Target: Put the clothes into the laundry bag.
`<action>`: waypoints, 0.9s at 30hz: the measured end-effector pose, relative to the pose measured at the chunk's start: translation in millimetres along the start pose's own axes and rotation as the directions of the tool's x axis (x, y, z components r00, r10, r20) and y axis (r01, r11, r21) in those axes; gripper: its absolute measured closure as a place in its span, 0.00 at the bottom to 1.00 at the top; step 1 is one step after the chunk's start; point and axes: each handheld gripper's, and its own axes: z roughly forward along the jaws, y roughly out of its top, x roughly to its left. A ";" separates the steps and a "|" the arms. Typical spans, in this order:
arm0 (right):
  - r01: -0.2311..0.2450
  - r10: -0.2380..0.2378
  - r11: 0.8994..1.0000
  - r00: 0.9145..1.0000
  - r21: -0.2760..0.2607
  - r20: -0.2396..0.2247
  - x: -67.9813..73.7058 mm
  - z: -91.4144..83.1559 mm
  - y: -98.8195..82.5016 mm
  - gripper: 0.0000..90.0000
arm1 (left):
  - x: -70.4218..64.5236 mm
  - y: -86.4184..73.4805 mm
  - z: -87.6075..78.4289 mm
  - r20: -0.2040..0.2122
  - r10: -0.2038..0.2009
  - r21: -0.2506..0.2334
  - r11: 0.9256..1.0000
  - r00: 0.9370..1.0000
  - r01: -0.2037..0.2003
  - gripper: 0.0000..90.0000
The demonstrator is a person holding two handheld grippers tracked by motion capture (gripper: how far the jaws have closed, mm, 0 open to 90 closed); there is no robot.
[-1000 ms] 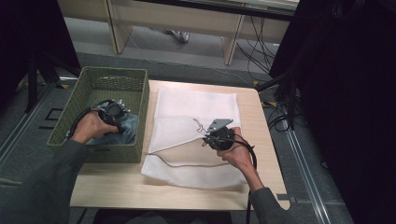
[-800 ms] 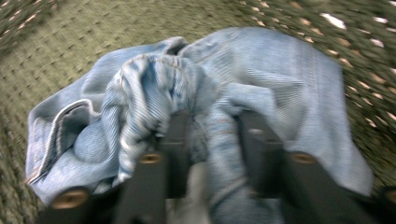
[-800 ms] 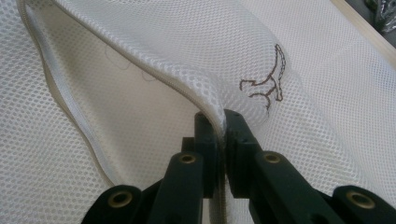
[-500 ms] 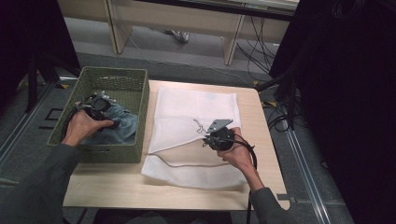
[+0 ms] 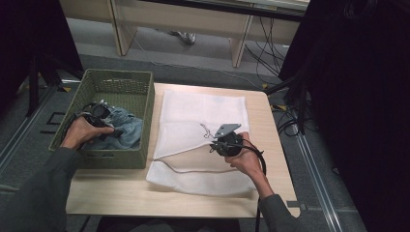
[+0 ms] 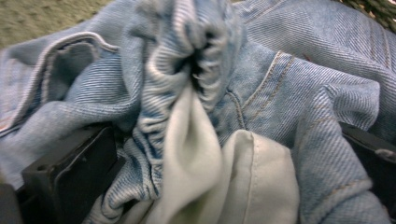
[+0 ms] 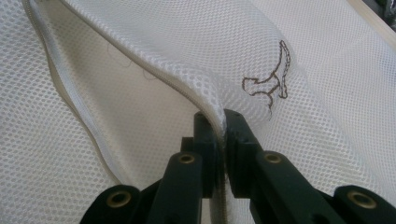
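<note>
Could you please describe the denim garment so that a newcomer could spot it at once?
Look to the green basket at the table's left edge. The denim garment lies crumpled inside it, pale blue with a light lining, unlike the flat white mesh bag beside the basket.

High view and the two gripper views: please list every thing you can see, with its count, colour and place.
Table: one, light wood, centre.
Basket: one, green, on the table's left side.
Denim garment: one, light blue, in the basket, between the left gripper's open jaws.
Mesh bag: one, white, flat on the table beside the basket; upper edge lifted.
Desk: one, pale, behind the table.
Cables: several, black, on the floor at right.
Left gripper: one, black, in the basket.
Right gripper: one, black, shut on the bag's edge.
</note>
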 end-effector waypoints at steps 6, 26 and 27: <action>-0.009 0.009 1.000 1.000 0.010 -0.008 1.8 0.5 0.2 0.94 | -5.7 -3.9 11.2 0.043 0.010 0.048 0.999 0.999 -0.012 0.00; -0.001 0.001 1.000 1.000 0.000 -0.009 -0.2 0.9 0.9 0.94 | 6.4 1.0 -1.6 -0.022 -0.134 0.004 0.991 0.991 0.134 0.46; -0.004 0.004 1.000 1.000 0.004 -0.009 -0.4 0.7 0.7 0.94 | 6.0 -0.4 -3.7 0.015 -0.123 0.025 0.992 0.992 0.122 0.37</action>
